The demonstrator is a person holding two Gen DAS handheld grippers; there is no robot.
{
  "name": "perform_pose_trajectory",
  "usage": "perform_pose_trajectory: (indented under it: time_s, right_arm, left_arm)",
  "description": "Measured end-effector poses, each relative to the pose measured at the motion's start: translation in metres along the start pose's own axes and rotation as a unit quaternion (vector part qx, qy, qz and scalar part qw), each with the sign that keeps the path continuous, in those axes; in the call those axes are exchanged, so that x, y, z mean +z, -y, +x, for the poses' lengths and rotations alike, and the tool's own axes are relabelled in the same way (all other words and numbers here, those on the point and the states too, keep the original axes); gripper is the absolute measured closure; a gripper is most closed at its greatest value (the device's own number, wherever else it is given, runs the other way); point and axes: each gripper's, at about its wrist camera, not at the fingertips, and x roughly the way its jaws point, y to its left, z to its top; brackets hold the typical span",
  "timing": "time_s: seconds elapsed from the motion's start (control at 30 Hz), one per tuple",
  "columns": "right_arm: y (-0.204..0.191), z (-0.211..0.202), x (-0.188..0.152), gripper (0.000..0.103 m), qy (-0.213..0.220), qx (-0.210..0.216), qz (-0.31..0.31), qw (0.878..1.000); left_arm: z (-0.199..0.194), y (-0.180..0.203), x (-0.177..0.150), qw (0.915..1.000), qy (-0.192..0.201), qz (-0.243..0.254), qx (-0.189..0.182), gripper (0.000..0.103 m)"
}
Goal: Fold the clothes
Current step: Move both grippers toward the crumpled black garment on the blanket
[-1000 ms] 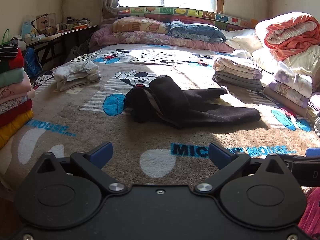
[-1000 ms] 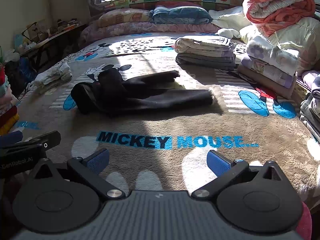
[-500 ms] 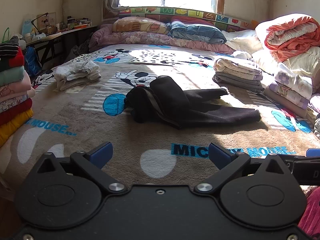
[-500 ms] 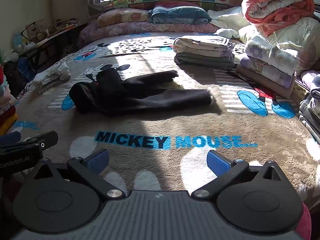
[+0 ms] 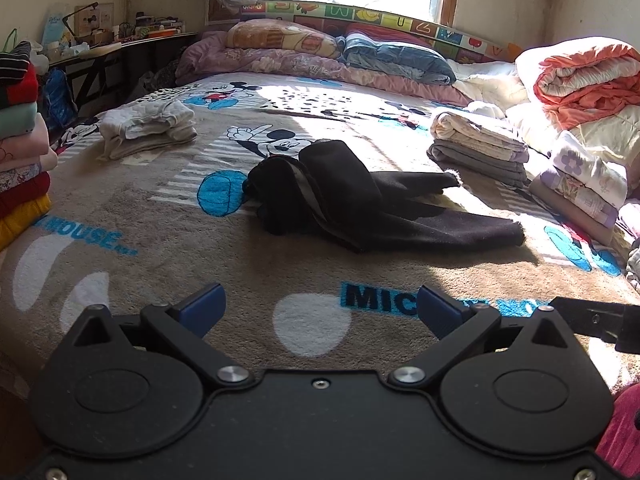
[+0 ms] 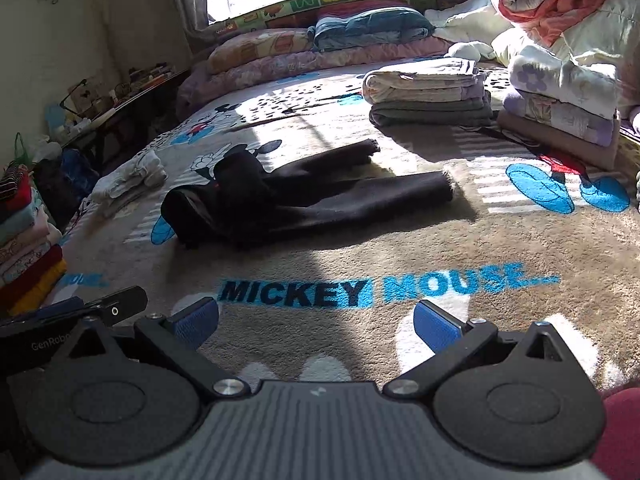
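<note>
Bunching at one end, black trousers (image 5: 360, 204) hide their waistband (folds unclear).

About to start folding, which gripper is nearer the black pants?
Neither clearly. The left gripper and right gripper are both open, side by side, short of the black pants crumpled mid-bed.

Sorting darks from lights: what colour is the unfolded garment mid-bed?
Black garment, clearest in the left wrist view.
</note>
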Motion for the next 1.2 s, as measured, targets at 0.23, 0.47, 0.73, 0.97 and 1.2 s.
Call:
perform_pose_trajectory:
  time_s: [0.23,0.47,0.73,0.97,1.2]
  right_arm:
    - [0.007,0.02,0.005,0.0,0.018,0.003,0.008,1.0]
    - [0.014,0.048,0.001,0.0,0.017,0.043,0.002,0.999]
    - [0.033,0.077,0.013,0.0,-0.003,0.059,0.018,0.998]
    - [0.053,0.097,0.023,0.0,0.0,0.083,0.051,0.995]
    - [0.049,0.13,0.057,0.001,0.002,0.105,0.033,0.994]
  left_arm:
    - [0.022,-0.007,-0.001,0.9997,-0.012,-0.023,-0.004,0.0]
    - [0.043,-0.015,0.004,0.999,-0.009,-0.044,-0.005,0.0]
    - [0.074,-0.023,0.023,0.9976,-0.007,-0.068,-0.015,0.0]
    - [0.106,-0.029,0.052,0.9972,0.004,-0.073,-0.018,0.0]
    - [0.126,-0.023,0.1,0.9997,-0.012,-0.022,-0.004,0.0]
